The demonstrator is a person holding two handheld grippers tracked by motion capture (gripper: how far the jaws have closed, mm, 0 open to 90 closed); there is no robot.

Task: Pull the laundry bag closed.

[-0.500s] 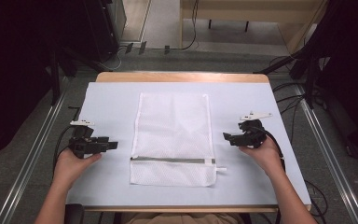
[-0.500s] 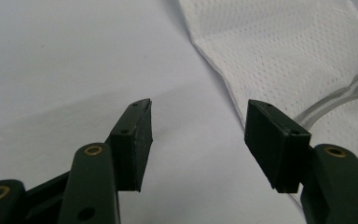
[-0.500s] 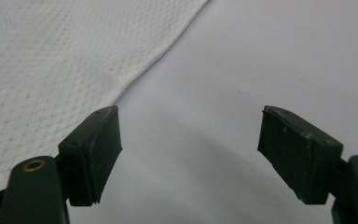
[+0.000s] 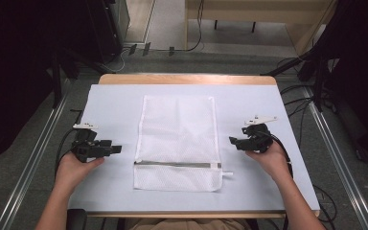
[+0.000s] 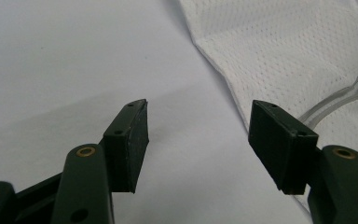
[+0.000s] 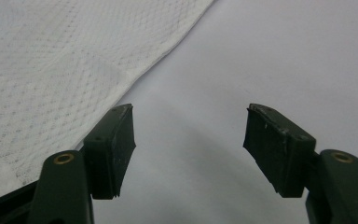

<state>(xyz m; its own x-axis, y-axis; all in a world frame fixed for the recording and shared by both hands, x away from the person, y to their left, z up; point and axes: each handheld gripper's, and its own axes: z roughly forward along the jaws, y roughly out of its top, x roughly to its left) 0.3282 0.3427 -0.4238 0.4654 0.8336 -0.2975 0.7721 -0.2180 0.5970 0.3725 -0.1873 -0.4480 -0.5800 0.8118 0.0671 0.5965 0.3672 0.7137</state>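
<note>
A white mesh laundry bag (image 4: 178, 141) lies flat in the middle of the table, its grey zipper (image 4: 177, 164) running across near the close end. My left gripper (image 4: 117, 149) rests on the sheet left of the bag, jaws open and pointing at its left edge. In the left gripper view the gripper (image 5: 198, 135) holds nothing, and the mesh bag (image 5: 298, 56) lies just beyond the right jaw. My right gripper (image 4: 232, 140) sits right of the bag, open, aimed at the bag's right edge. The right gripper view shows the gripper (image 6: 189, 140) empty, the bag (image 6: 60, 70) on the left.
A pale blue-white sheet (image 4: 115, 103) covers the wooden table (image 4: 187, 79). Cables trail from both grippers off the table sides. Dark equipment and metal rails stand on the floor around the table.
Both grippers hold almost the same places beside the bag; no visible shift of the bag.
</note>
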